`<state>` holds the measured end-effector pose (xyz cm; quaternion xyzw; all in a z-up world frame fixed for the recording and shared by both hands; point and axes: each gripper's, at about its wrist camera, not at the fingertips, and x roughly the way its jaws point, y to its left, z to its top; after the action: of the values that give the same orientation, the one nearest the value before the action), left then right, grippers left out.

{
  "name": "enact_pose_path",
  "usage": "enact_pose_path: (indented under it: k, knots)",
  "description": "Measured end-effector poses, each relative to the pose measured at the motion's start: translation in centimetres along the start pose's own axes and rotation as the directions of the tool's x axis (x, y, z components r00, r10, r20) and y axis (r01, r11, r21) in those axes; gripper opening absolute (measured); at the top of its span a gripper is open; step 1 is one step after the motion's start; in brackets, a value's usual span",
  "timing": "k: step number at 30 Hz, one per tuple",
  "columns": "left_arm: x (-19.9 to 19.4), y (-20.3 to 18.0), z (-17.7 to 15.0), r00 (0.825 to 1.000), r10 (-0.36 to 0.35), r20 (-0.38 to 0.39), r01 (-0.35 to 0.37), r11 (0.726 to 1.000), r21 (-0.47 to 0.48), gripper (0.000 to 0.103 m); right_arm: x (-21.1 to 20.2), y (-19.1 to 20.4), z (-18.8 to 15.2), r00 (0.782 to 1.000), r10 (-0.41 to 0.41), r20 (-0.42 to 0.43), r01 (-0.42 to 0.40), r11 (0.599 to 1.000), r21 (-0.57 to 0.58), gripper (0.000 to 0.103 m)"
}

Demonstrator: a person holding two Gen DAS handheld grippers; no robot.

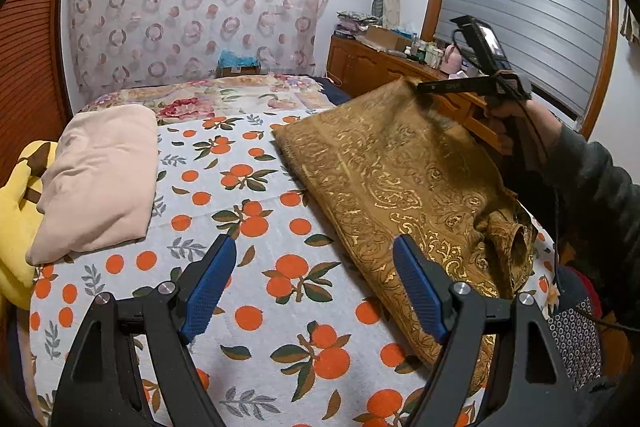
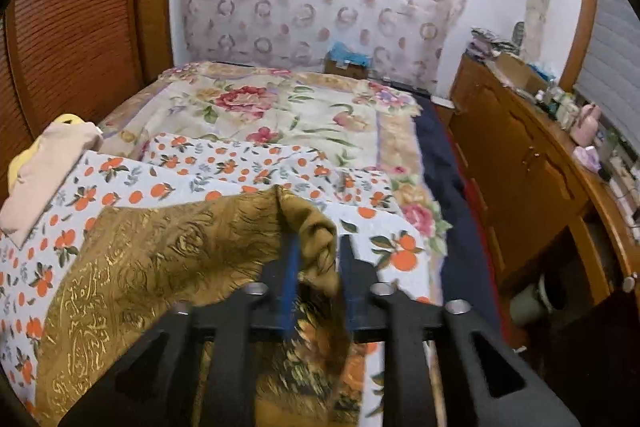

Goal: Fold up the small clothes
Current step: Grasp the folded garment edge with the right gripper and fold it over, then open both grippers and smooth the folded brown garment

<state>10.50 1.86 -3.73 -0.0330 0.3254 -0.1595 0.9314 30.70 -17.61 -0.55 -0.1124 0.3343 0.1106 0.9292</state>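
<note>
Mustard-gold patterned cloth (image 1: 404,187) lies on the orange-print bedsheet (image 1: 256,211), one corner loose between my right gripper (image 2: 320,259) jaws, slackened; my left gripper (image 1: 316,267) hangs spread, empty.

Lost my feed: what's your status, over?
Left gripper open, empty, above sheet. Right gripper loosely around corner of brown cloth, corner lifted. Pink garment folded aside, nothing blocking.

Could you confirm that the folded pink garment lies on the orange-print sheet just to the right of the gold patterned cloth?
Not quite: the folded pink garment lies to the left of the gold patterned cloth, with bare orange-print sheet between them, as the left wrist view shows.
</note>
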Motion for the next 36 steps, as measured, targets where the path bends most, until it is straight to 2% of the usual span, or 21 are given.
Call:
enact_pose_path:
  k: [2, 9, 16, 18, 19, 22, 30, 34, 36]
  knots:
    - [0.0, -0.2, -0.1, 1.0, -0.004, 0.001, 0.004, 1.0, -0.001, 0.081, -1.0, 0.1, -0.4, 1.0, -0.004, 0.008, 0.005, 1.0, -0.006, 0.041]
    - [0.2, -0.9, 0.1, 1.0, -0.011, 0.004, 0.011, 1.0, 0.006, 0.081, -6.7, 0.0, -5.0, 0.998, 0.052, 0.022, -0.052, 0.999, -0.014, 0.043]
    - [0.4, -2.0, 0.1, 1.0, -0.016, -0.002, 0.016, 0.999, 0.028, 0.081, -10.6, 0.1, -10.3, 0.995, 0.101, 0.025, -0.101, 0.995, 0.001, 0.043]
    - [0.6, -2.2, 0.0, 1.0, -0.018, -0.007, 0.018, 0.999, 0.031, 0.081, -11.9, 0.1, -12.1, 0.991, 0.13, 0.042, -0.132, 0.991, 0.025, 0.047]
    - [0.6, -2.3, -0.1, 1.0, -0.02, -0.01, 0.02, 0.999, 0.032, 0.081, -12.5, 0.0, -12.9, 0.989, 0.144, 0.045, -0.146, 0.989, 0.039, 0.052]
    - [0.9, -2.5, -0.1, 1.0, -0.024, -0.017, 0.025, 0.999, 0.034, 0.081, -14.0, -0.2, -14.9, 0.988, 0.146, 0.043, -0.149, 0.987, 0.064, 0.053]
    - [1.9, -3.7, -0.6, 0.998, -0.043, -0.044, 0.046, 0.998, 0.052, 0.081, -15.4, -0.3, -17.1, 0.986, 0.169, -0.002, -0.169, 0.982, 0.083, 0.053]
    - [2.0, -4.0, -0.8, 0.997, -0.048, -0.053, 0.051, 0.997, 0.061, 0.081, -15.0, 0.3, -16.7, 0.985, 0.168, -0.025, -0.167, 0.984, 0.067, 0.053]
    - [2.1, -4.1, -0.9, 0.997, -0.051, -0.056, 0.054, 0.997, 0.061, 0.081, -14.7, 0.2, -16.6, 0.986, 0.161, -0.035, -0.159, 0.985, 0.061, 0.047]
